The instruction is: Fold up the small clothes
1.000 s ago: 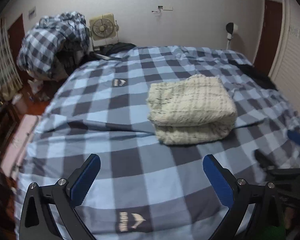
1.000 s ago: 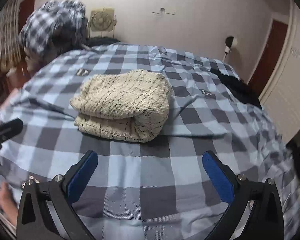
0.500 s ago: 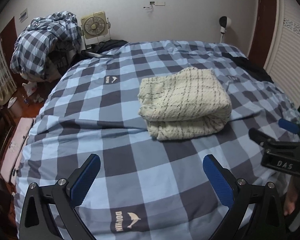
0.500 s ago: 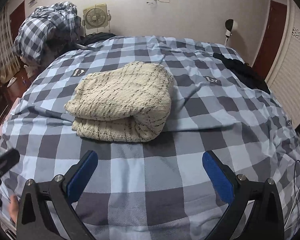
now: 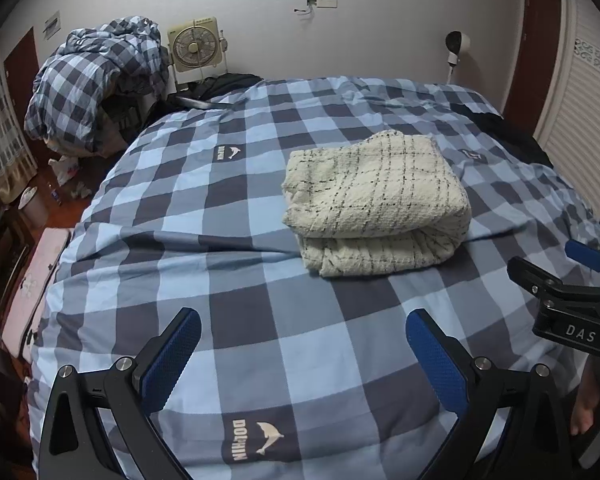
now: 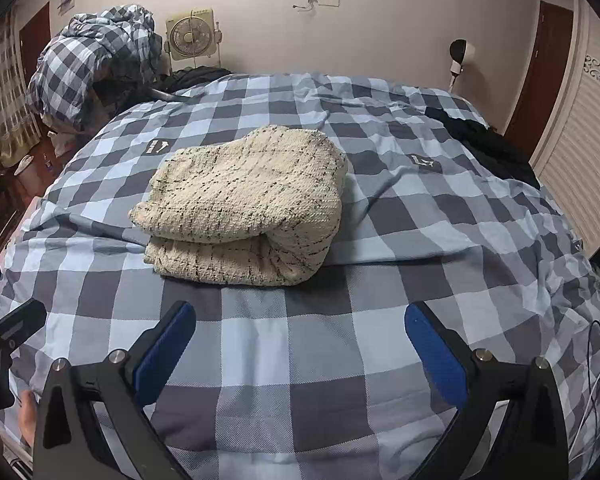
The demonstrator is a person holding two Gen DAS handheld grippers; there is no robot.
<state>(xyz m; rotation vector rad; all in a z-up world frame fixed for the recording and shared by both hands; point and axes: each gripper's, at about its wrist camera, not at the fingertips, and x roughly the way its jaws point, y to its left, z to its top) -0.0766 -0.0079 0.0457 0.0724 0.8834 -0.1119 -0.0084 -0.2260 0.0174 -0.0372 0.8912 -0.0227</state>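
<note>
One bed (image 5: 260, 280) fills both views, spread with a blue and grey checked cover. At its far left a heap of checked bedding (image 5: 96, 84) sits piled high, beside a box fan (image 5: 194, 46) against the wall. Dark clothes (image 6: 488, 144) lie on the bed's far right edge, near a small lamp (image 6: 460, 54) at the wall.

The folded cream garment (image 6: 244, 204), with thin dark check lines, lies on the cover around the middle of the bed, its rolled edge facing the cameras and nothing on top of it.

The left gripper (image 5: 302, 356) hangs over the near part of the cover, jaws spread wide and empty, well short of the garment. The right gripper (image 6: 300, 344) hangs likewise, jaws spread wide, holding nothing, with bare cover between it and the garment. Each shows at the other view's edge.
</note>
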